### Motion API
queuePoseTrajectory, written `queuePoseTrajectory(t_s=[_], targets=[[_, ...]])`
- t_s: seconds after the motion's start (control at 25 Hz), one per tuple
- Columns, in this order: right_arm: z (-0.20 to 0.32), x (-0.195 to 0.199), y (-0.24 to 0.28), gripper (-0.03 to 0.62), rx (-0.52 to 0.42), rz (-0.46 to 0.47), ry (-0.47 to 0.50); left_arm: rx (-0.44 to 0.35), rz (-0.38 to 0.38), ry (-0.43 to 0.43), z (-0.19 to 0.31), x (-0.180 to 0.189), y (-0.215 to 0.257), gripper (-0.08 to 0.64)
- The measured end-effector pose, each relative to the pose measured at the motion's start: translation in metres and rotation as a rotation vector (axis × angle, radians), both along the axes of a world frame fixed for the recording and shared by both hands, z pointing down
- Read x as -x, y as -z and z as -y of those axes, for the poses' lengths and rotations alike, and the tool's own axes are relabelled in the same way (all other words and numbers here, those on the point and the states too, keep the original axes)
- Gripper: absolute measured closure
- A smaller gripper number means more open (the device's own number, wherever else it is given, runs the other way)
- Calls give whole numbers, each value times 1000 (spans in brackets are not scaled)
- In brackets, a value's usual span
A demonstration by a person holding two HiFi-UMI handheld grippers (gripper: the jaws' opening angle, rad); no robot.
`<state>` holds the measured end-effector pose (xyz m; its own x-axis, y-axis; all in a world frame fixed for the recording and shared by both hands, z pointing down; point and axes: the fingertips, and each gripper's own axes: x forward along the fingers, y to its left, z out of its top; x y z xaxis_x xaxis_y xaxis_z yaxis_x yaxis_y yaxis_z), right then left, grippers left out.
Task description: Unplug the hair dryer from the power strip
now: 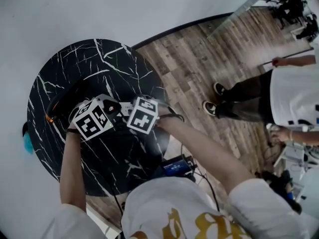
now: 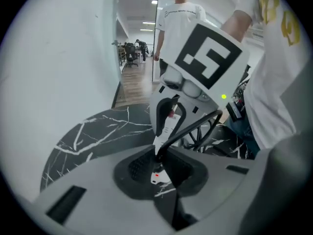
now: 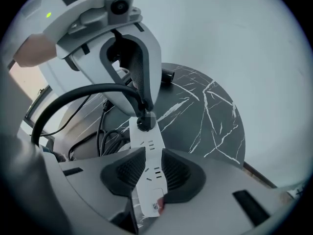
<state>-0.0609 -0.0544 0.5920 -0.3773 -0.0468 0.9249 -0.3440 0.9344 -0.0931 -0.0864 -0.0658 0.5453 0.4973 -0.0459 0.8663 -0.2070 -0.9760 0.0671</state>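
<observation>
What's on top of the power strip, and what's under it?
A black plug sits in its far socket, pinched by the left gripper; the right gripper clamps the power strip's sides. Below is the marble table. The plug's prongs and any contact underneath are covered.

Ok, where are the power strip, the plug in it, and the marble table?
power strip (image 3: 150,166): right gripper view, on its white face with the sockets.
plug (image 3: 144,121): right gripper view, on its black body at the strip's far end.
table (image 1: 107,59): head view, on a bare part of the black marbled top.
</observation>
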Motion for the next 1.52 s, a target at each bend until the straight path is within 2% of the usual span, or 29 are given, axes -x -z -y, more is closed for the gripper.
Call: queuePoseTrajectory(t_s=[0.12,0.2,0.32,0.4,0.6,0.8,1.0,1.16,1.28,1.4,1.44,1.52], targets=[[5,2,1,485,42,-30,36,-33,-22,-8,7,-6,10,531],[5,2,2,485,21,-44,45,-36,-18,-16,10,-4,12,533],[3,1,0,485,-21,-1,5,-41,-71,-5,8,-2,11,534],[3,1,0,485,-16,-6,-6,-57,-87,0,7,0,2,532],[2,2,-1,485,-20,-7,-9,-97,64,-66,1,12,-39,511],[3,1,0,485,-24,-7,-6,-48,55,-55,3,13,-37,508],[3,1,-1,486,-31,-2,-7,28,-20,14,8,12,-34,508],[1,0,-1,486,-17,-5,-7,-7,40,-21,2,14,-33,509],[2,0,-1,486,-24,-5,-11,32,-24,56,5,14,-30,508],[3,3,0,486,-27,-3,-3,-5,-219,131,23,1,17,510],[5,3,0,486,-32,-5,-3,-30,-200,125,35,2,23,510],[6,1,0,486,-33,-17,-15,-32,-59,55,37,10,4,509]])
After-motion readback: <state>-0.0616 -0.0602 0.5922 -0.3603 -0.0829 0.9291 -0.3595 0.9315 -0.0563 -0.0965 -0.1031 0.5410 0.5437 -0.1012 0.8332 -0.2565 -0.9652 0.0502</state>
